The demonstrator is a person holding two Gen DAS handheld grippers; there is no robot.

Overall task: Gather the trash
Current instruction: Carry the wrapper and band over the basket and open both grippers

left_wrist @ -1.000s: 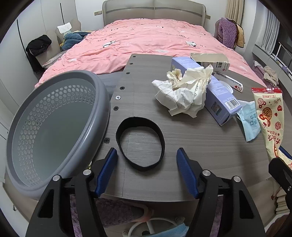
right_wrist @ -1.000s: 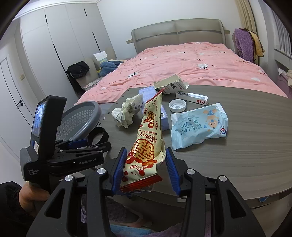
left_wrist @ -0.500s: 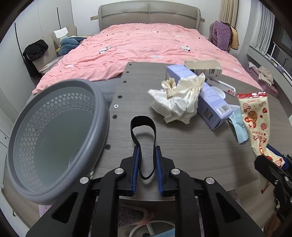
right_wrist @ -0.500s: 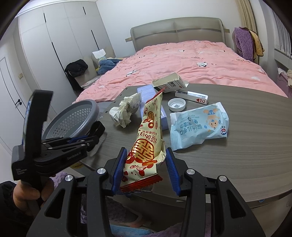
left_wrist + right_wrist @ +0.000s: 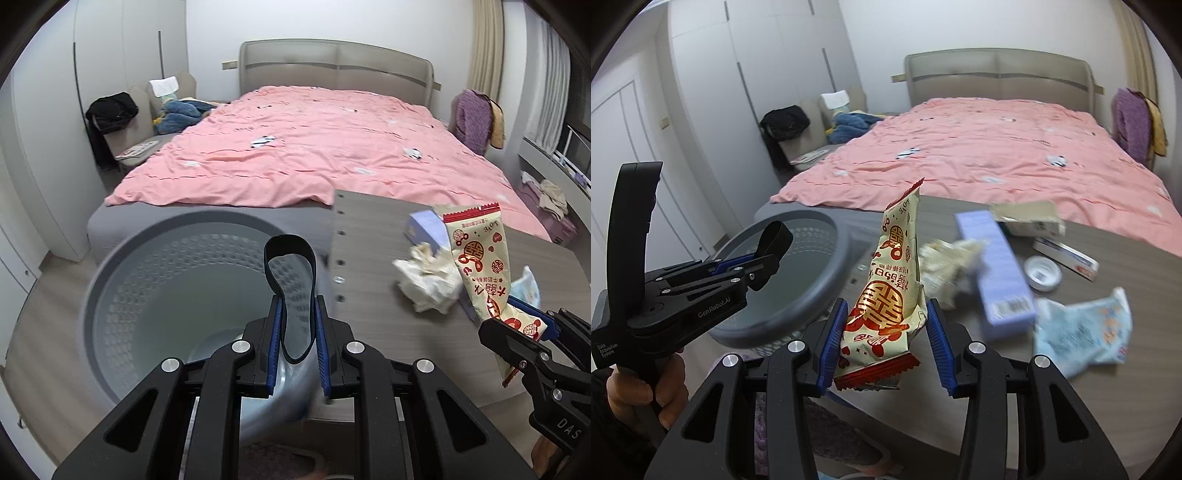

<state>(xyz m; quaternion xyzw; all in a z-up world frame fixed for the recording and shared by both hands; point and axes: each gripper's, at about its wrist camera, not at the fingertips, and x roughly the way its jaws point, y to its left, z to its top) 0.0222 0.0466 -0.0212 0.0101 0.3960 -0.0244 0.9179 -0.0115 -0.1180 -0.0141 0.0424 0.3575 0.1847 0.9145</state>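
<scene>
My left gripper is shut on a black band loop and holds it above the grey perforated basket. It also shows in the right wrist view over the basket. My right gripper is shut on a cream and red snack wrapper, held upright above the table's front edge; the wrapper also shows in the left wrist view. Crumpled paper, a lilac box and a light blue packet lie on the table.
The grey wooden table also holds a white cap, a flat tube box and an open carton. A pink bed stands behind the table. The basket sits at the table's left end.
My left gripper closed on the black band, lifted it off the table and moved left over the basket. My right gripper with the wrapper moved left toward the basket.
</scene>
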